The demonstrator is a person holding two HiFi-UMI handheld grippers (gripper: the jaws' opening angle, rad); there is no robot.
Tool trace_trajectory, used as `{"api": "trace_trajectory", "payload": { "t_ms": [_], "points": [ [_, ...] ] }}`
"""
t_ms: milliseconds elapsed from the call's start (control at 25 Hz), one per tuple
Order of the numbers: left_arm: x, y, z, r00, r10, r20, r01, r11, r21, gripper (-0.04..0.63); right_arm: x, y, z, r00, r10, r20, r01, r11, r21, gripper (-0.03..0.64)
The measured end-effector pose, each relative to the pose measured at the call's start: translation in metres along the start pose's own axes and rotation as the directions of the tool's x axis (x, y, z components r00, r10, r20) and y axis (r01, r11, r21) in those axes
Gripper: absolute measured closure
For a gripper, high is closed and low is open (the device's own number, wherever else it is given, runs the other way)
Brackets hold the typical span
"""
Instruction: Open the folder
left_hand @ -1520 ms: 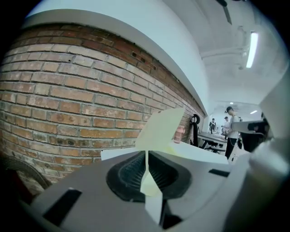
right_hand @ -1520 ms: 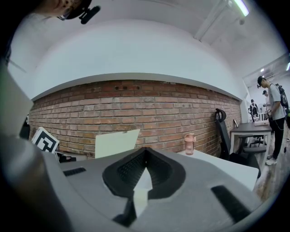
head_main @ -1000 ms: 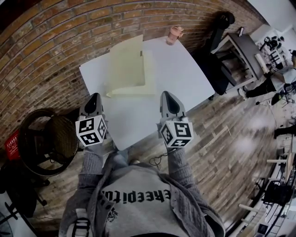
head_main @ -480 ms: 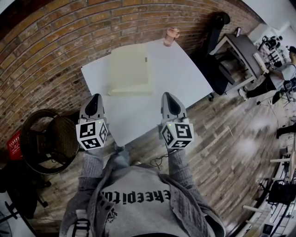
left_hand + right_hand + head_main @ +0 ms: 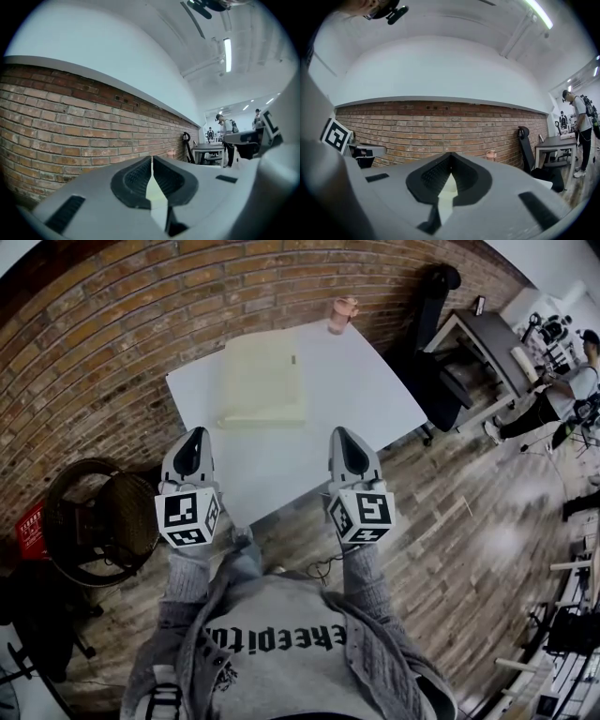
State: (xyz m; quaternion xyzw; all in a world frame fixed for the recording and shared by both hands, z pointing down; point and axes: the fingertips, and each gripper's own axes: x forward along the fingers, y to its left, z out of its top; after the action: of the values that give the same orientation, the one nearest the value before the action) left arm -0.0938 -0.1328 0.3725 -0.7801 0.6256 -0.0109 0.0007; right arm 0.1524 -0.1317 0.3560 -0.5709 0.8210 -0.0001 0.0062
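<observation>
Brick wall (image 5: 112, 324) backs a white tabletop (image 5: 361, 399) set on a wooden plank floor (image 5: 469, 521). On that tabletop the pale yellow folder (image 5: 263, 381) lies flat with its cover down. It sits ahead of both tongs and well apart from them, more in line with the left pair than the right.

The left tongs (image 5: 198, 432) hang at the near edge of the tabletop, pointing toward the folder. In the left gripper view their ribbed black pads meet at the tips, clenched on nothing (image 5: 152, 161). The right tongs (image 5: 340, 433) are beside them, level with them and pointing the same way. The right gripper view shows them pinched together and empty too (image 5: 450, 157). A pale sliver under each pair of closed tips is probably the folder or the tabletop; the gap is too narrow to say which.

A pink cup (image 5: 341, 313) stands at the far corner of the tabletop, beyond the right tongs and past the folder. A black office chair (image 5: 433, 306) is further out on the right tongs' side, near a dark desk (image 5: 487, 334). A round woven chair (image 5: 98, 521) sits on the floor outside the left tongs.
</observation>
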Motion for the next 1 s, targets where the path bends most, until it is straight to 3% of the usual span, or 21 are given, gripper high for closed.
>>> {"api": "trace_trajectory", "payload": {
  "t_ms": [440,1000],
  "points": [
    [-0.022,-0.019,0.021,0.998,-0.012,0.064,0.01,0.999,0.043,0.583,-0.029,-0.001,0.013,0.999,0.005,0.036,-0.004,1.0,-0.014,0.614],
    [-0.029,-0.031,0.027,0.995,-0.038,0.087,0.036,0.999,0.018,0.583,-0.042,-0.004,0.018,0.998,0.001,0.056,0.0,1.0,-0.01,0.614]
  ]
}}
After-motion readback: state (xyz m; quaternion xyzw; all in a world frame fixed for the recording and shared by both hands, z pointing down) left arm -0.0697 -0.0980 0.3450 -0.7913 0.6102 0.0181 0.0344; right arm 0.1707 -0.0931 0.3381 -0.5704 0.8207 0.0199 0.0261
